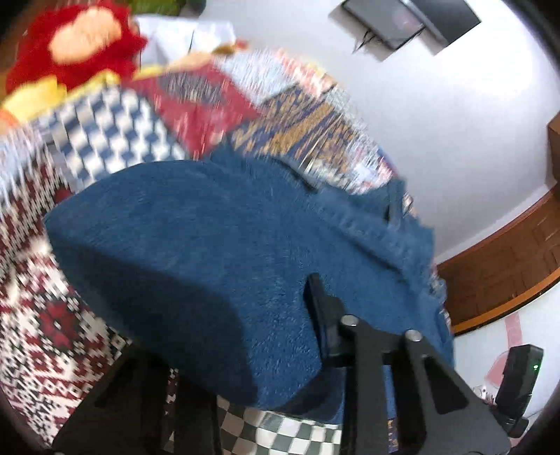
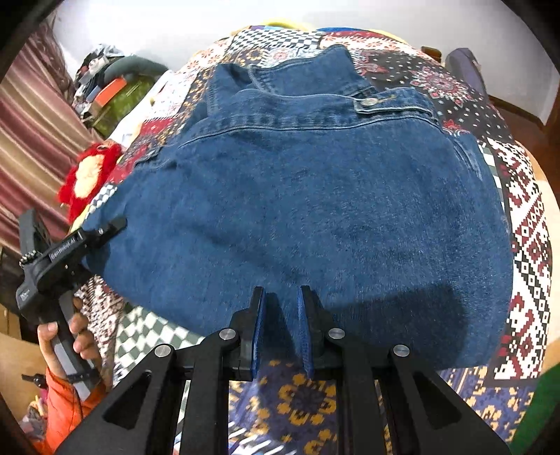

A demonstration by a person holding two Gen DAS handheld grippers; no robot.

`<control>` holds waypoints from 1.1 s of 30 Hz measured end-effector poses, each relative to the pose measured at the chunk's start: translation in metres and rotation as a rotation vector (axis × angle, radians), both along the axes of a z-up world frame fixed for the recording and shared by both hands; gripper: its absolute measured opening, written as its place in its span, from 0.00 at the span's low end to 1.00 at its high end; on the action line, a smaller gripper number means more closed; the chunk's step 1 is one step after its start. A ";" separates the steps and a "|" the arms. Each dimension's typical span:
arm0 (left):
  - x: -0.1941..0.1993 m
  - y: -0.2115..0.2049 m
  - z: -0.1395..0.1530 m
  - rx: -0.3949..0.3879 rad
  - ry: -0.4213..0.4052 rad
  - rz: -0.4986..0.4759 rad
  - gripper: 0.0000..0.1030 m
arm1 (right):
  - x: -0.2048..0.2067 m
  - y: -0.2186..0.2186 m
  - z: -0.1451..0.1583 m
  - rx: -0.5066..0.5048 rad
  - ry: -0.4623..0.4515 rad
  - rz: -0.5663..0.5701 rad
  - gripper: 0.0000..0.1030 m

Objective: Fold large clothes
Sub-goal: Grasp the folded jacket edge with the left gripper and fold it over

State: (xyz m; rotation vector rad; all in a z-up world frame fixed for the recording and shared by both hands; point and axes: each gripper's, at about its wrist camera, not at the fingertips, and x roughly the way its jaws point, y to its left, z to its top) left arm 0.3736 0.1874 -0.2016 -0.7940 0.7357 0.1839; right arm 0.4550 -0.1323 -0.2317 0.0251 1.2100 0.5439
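A blue denim jacket [image 2: 297, 192] lies collar-away on a patchwork bedspread [image 2: 525, 227]. My right gripper [image 2: 281, 297] is shut on a pinch of the jacket's near edge, and a wedge of denim shows between its blue pads. At the jacket's left edge a hand [image 2: 56, 339] holds my left gripper [image 2: 117, 224]. In the blurred left wrist view the denim jacket [image 1: 210, 227] is raised off the bedspread [image 1: 52, 332] and casts a shadow. The cloth drapes over one finger of my left gripper [image 1: 273, 304] and runs against the other, which is shut on it.
A red and yellow plush toy [image 2: 87, 175] sits by the bed's left side, and in the left wrist view the plush toy [image 1: 77, 45] is at the top left. Piled clutter [image 2: 112, 87] and a striped curtain [image 2: 31, 133] stand beyond. A wall screen [image 1: 409, 21], wooden trim [image 1: 507, 266] and a black device [image 1: 518, 378] show.
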 end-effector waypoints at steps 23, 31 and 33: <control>-0.019 -0.034 0.087 0.512 -0.121 0.037 0.20 | 0.014 0.180 -0.017 0.009 0.023 0.369 0.13; -0.005 -0.091 0.106 0.598 -0.175 -0.119 0.20 | 0.028 0.148 -0.017 0.100 0.154 0.362 0.13; 0.002 -0.108 0.108 0.629 -0.180 -0.178 0.20 | 0.027 0.125 -0.009 0.095 0.114 0.311 0.13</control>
